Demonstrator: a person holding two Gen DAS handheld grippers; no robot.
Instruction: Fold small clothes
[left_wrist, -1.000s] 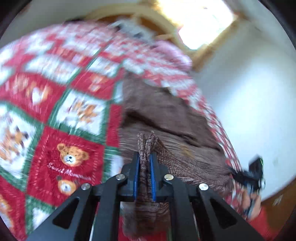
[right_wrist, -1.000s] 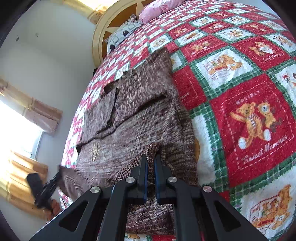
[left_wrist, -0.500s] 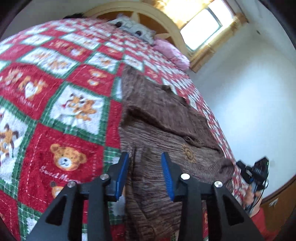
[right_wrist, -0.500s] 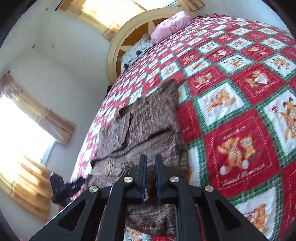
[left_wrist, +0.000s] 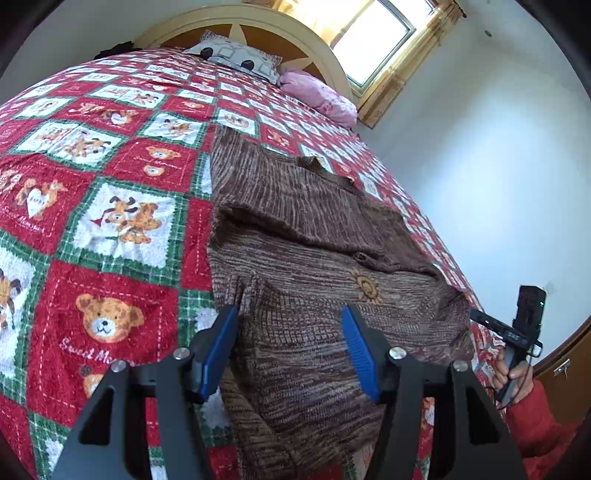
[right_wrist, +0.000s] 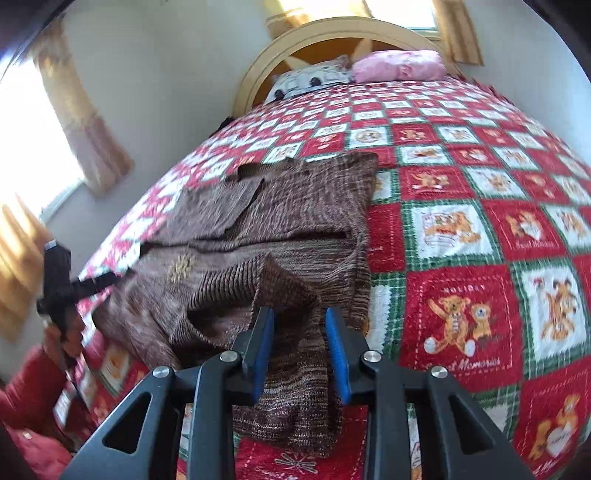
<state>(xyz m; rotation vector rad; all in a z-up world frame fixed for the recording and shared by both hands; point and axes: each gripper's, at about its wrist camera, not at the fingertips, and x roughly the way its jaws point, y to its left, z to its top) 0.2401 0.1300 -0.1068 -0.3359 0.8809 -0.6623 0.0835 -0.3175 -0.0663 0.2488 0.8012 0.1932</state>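
Observation:
A brown knitted sweater (left_wrist: 314, 229) lies spread on the bed, its near hem folded up over its body. My left gripper (left_wrist: 290, 332) hovers over the near left part of the sweater. Its jaws are opening, and the cloth lies flat below them, untouched by the blue pads (left_wrist: 221, 347). In the right wrist view the sweater (right_wrist: 295, 206) shows a raised fold standing loosely between the jaws of my right gripper (right_wrist: 300, 332). These jaws are opening too, and the pads do not press the fold.
A red, green and white teddy-bear quilt (left_wrist: 110, 221) covers the bed. A grey patterned pillow (left_wrist: 240, 61) and a pink pillow (left_wrist: 317, 98) lie by the round headboard (right_wrist: 332, 33). A hand in a red sleeve (left_wrist: 532, 410) holds the other gripper at the bed's edge.
Both grippers were shut on folds of the sweater's hem. The left one let go first and opened wider. The right one has just opened, risen a little and rolled.

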